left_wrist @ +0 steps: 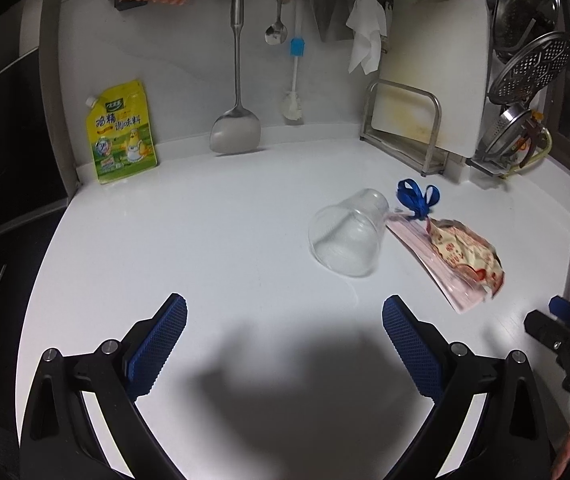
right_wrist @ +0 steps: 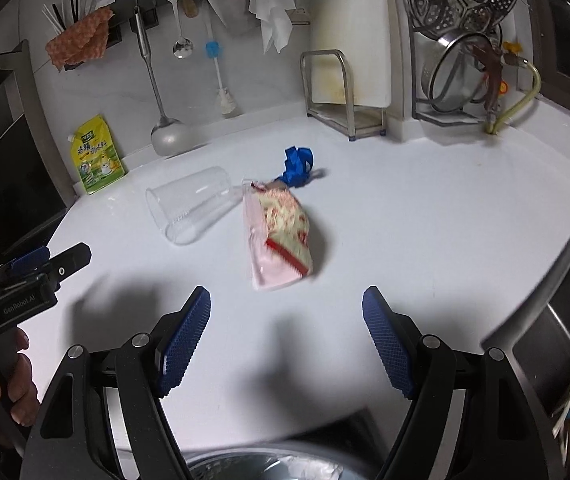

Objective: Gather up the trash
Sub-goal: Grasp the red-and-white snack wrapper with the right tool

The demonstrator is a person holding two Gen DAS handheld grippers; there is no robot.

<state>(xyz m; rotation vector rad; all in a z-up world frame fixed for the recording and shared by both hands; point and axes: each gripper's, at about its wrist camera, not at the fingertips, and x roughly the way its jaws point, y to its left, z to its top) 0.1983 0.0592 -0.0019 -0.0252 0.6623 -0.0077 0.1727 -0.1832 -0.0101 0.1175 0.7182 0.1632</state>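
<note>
A clear plastic cup lies on its side on the white counter. Right beside it sits a pink and cream snack wrapper, with a crumpled blue ribbon at its far end. My left gripper hovers open and empty over bare counter, nearer than the cup and left of it. My right gripper is also open and empty, just short of the wrapper. The left gripper shows at the left edge of the right wrist view, a hand on its handle.
A yellow seasoning pouch leans on the back wall at left. A steel spatula, spoon and brush hang from a rail. A cutting board in a metal rack and a dish rack with strainers stand at right. A foil-lined steel bowl sits below.
</note>
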